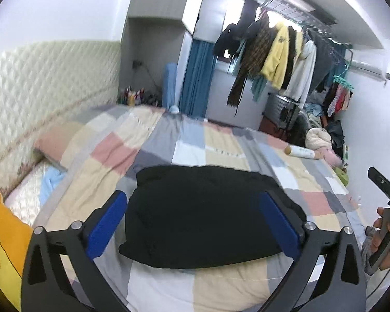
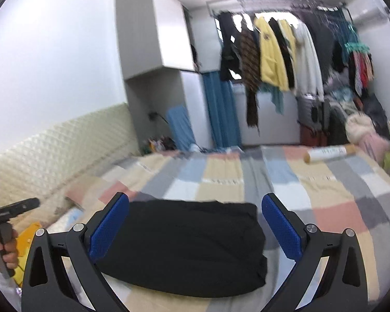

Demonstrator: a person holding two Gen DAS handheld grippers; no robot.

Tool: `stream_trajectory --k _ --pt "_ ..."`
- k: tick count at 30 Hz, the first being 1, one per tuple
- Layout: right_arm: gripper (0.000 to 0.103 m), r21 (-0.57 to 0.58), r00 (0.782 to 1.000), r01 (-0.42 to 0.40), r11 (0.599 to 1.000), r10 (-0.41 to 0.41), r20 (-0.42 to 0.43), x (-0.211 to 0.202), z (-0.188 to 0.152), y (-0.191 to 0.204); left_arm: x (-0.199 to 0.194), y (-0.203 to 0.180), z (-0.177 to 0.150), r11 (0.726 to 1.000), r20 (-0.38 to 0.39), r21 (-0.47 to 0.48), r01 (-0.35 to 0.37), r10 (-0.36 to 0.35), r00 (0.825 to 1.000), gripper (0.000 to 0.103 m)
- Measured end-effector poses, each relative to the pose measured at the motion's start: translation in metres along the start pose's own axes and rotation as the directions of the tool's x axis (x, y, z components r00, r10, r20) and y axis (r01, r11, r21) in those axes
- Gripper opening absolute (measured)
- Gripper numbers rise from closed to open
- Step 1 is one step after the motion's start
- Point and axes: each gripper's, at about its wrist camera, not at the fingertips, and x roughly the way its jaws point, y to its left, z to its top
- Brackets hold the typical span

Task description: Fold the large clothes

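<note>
A black garment lies folded into a compact rectangle on the patchwork quilt of the bed. It also shows in the right wrist view. My left gripper is open and empty, held above the garment with its blue pads apart. My right gripper is open and empty above the same garment, on the quilt. The right gripper's body shows at the right edge of the left wrist view; the left gripper's body shows at the left edge of the right wrist view.
A cardboard tube lies on the quilt's far right, also in the right wrist view. A pink pillow and a yellow cushion lie at the left by the padded headboard. Hanging clothes fill the far wall.
</note>
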Motion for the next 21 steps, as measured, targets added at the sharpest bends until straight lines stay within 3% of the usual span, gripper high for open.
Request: stream_trajectory --k 11,21 --pt "0.103 -0.031 0.993 -0.095 0.995 0.097 0.069 -0.046 -0.017 0.049 -0.045 -0.038 -0.015 0.996 0.097 0.085 -0.012 0.003 0.995 0.103" --pt "0.103 -0.044 0.996 -0.066 0.997 0.068 0.051 -0.052 -0.050 0.067 -0.065 -0.061 -0.050 0.993 0.123 0.121 0.013 -0.028 0.992 0.103"
